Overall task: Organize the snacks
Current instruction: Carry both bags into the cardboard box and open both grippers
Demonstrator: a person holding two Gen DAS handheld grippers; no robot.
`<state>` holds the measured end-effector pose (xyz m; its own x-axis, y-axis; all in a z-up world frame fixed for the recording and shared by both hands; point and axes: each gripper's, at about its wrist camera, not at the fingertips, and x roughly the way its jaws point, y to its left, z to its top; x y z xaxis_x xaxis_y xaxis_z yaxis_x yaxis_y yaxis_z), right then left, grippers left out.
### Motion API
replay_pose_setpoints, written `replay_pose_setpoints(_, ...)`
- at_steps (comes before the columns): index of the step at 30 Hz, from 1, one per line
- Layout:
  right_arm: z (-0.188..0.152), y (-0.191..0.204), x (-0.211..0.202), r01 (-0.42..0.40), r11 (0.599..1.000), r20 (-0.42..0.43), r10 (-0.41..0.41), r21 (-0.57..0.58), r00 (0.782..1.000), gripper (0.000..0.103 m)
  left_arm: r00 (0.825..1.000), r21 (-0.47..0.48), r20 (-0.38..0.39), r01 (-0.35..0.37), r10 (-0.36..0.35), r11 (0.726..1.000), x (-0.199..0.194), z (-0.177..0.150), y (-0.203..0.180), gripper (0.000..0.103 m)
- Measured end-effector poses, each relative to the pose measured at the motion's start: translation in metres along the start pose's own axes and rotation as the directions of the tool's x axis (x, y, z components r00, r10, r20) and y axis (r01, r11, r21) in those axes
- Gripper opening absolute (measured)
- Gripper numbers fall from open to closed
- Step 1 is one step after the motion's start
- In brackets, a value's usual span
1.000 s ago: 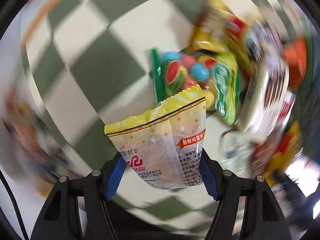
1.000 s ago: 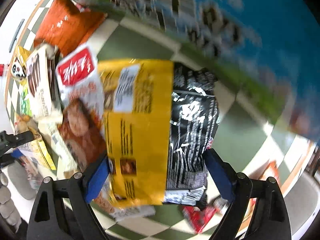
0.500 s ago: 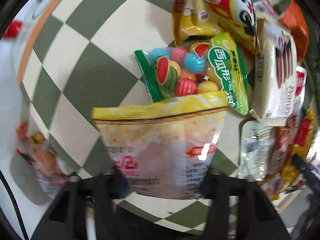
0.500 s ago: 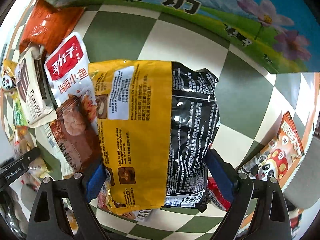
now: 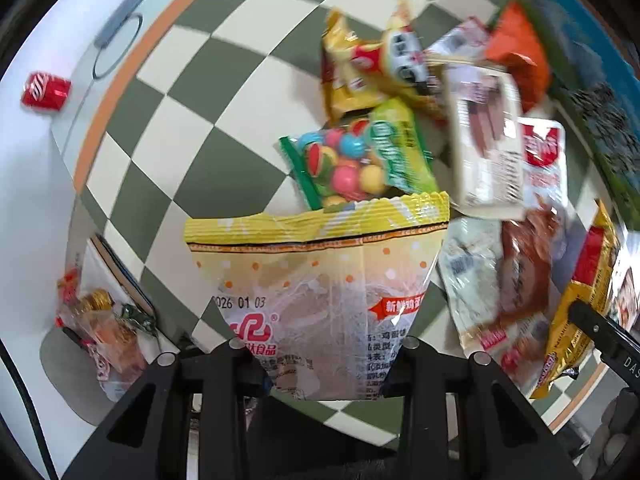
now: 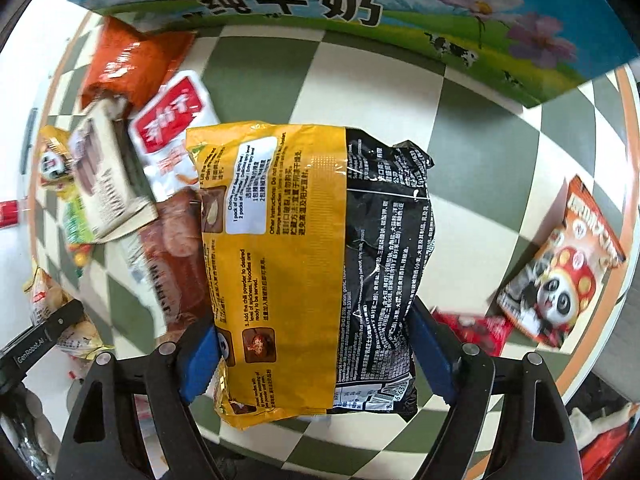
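My left gripper (image 5: 324,364) is shut on a pale yellow cracker packet (image 5: 320,280) and holds it above the checkered cloth (image 5: 208,120). My right gripper (image 6: 316,356) is shut on a large yellow and black noodle pack (image 6: 312,264), held above the same cloth (image 6: 360,88). A row of snacks lies ahead of the left gripper: a candy ball bag (image 5: 356,160), a yellow panda bag (image 5: 372,64), a wafer box (image 5: 488,144), an orange bag (image 5: 516,52) and a red and white fish snack pack (image 5: 544,160). The left gripper shows in the right wrist view (image 6: 44,340).
A blue milk carton box (image 6: 340,4) stands along the far side. A red panda packet (image 6: 560,272) lies at the right of the cloth. A red can (image 5: 46,90) sits on the white table. A bag of small wrapped sweets (image 5: 104,328) lies at the cloth's left edge.
The left gripper has pulled back and swung with the cracker packet, so the snack row sits farther away. The right gripper has drawn back slightly with the noodle pack.
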<state>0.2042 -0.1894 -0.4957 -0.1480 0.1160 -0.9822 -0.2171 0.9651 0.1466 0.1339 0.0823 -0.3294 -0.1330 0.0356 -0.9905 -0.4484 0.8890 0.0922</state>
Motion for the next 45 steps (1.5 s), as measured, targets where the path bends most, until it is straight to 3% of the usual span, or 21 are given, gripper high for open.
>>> replay_pose_setpoints(5, -0.030, -0.001, -0.028, -0.071, 0.997, 0.022, 0.071, -0.008, 0.997, 0.086, 0.998, 0.082, 0.062, -0.007, 0.002, 0.997, -0.039, -0.005, -0.041, 0.032)
replay_pose_setpoints(11, -0.050, -0.009, -0.086, -0.154, 0.988, 0.080, 0.155, -0.024, 0.985, 0.086, 0.988, 0.191, 0.150, 0.016, -0.045, 0.981, -0.084, -0.007, -0.069, 0.032)
replay_pose_setpoints(17, -0.036, -0.021, -0.168, -0.224, 0.975, 0.180, 0.220, 0.002, 0.959, 0.086, 0.967, 0.329, 0.224, 0.040, -0.120, 0.943, -0.123, 0.002, -0.093, 0.032)
replay_pose_setpoints(23, -0.025, -0.047, -0.231, -0.288, 0.955, 0.288, 0.256, 0.075, 0.923, 0.086, 0.955, 0.461, 0.214, 0.085, -0.204, 0.883, -0.154, 0.043, -0.138, 0.032)
replay_pose_setpoints(28, 0.010, -0.062, -0.266, -0.275, 0.948, 0.370, 0.201, 0.158, 0.907, 0.086, 0.956, 0.542, 0.179, 0.102, -0.233, 0.834, -0.162, 0.104, -0.177, 0.032)
replay_pose_setpoints(32, 0.057, -0.073, -0.275, -0.229, 0.948, 0.395, 0.128, 0.219, 0.910, 0.086, 0.965, 0.581, 0.118, 0.125, -0.236, 0.804, -0.149, 0.161, -0.206, 0.032)
replay_pose_setpoints(36, 0.108, -0.084, -0.256, -0.210, 0.936, 0.358, 0.100, 0.284, 0.929, 0.086, 0.976, 0.620, 0.057, 0.129, -0.208, 0.774, -0.128, 0.208, -0.239, 0.032)
replay_pose_setpoints(39, 0.139, -0.086, -0.237, -0.178, 0.933, 0.323, 0.072, 0.312, 0.944, 0.086, 0.980, 0.623, -0.012, 0.161, -0.197, 0.765, -0.110, 0.234, -0.260, 0.032)
replay_pose_setpoints(45, 0.196, -0.089, -0.205, -0.130, 0.931, 0.256, 0.041, 0.341, 0.966, 0.086, 0.981, 0.635, -0.100, 0.190, -0.164, 0.749, -0.079, 0.257, -0.288, 0.033)
